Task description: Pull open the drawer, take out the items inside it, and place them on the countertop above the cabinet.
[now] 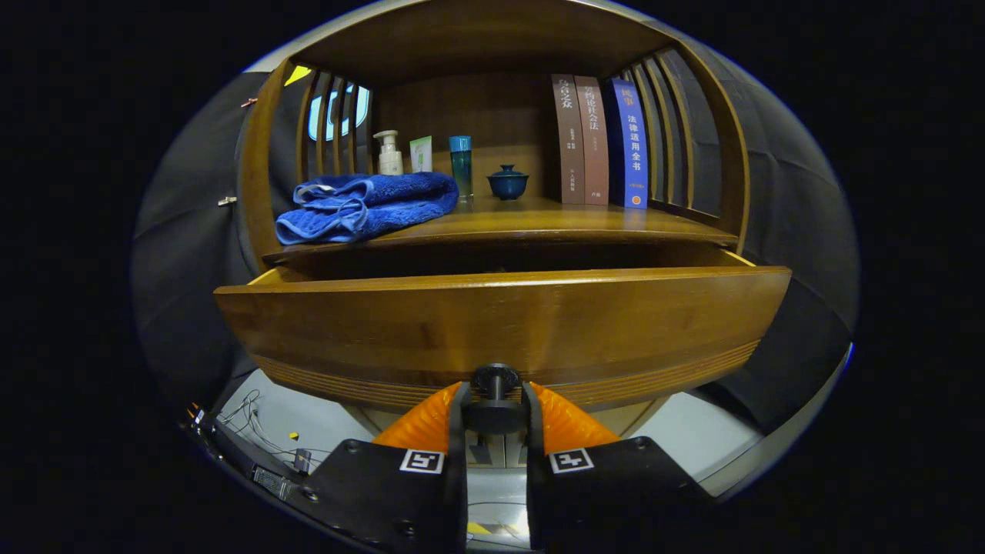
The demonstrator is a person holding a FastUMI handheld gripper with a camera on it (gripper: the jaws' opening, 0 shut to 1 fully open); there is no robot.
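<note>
Nearest the lens: jaws (495,404) closed on the dark round knob (495,378) at the middle of the drawer front (500,327), one orange finger (431,422) pressing on its left side, the other on its right, black finger mounts with square markers just behind.

Drawer pulled out toward the camera, its wooden front wide across the view just beyond the fingers, lower edge grooved. Inside of the drawer (508,258) dark behind the front panel; contents cannot be told from this angle.

Above the drawer, the worktop (539,219) of the wooden cabinet, enclosed by slatted sides and a wooden back. From left to right on it: a folded blue towel (365,206) near the left front edge, partly overhanging; behind it a white pump bottle (389,153); beside that a small pale green-and-white packet (421,153) standing upright; a teal bottle (461,163) just right of the towel's far end; a small dark blue lidded cup (508,182) near the middle; then three upright books (600,140) together, two brown and one blue, close against the right slats.

Below the drawer, to the left, pale floor (285,419) with loose cables (254,423) and a small yellow scrap.
</note>
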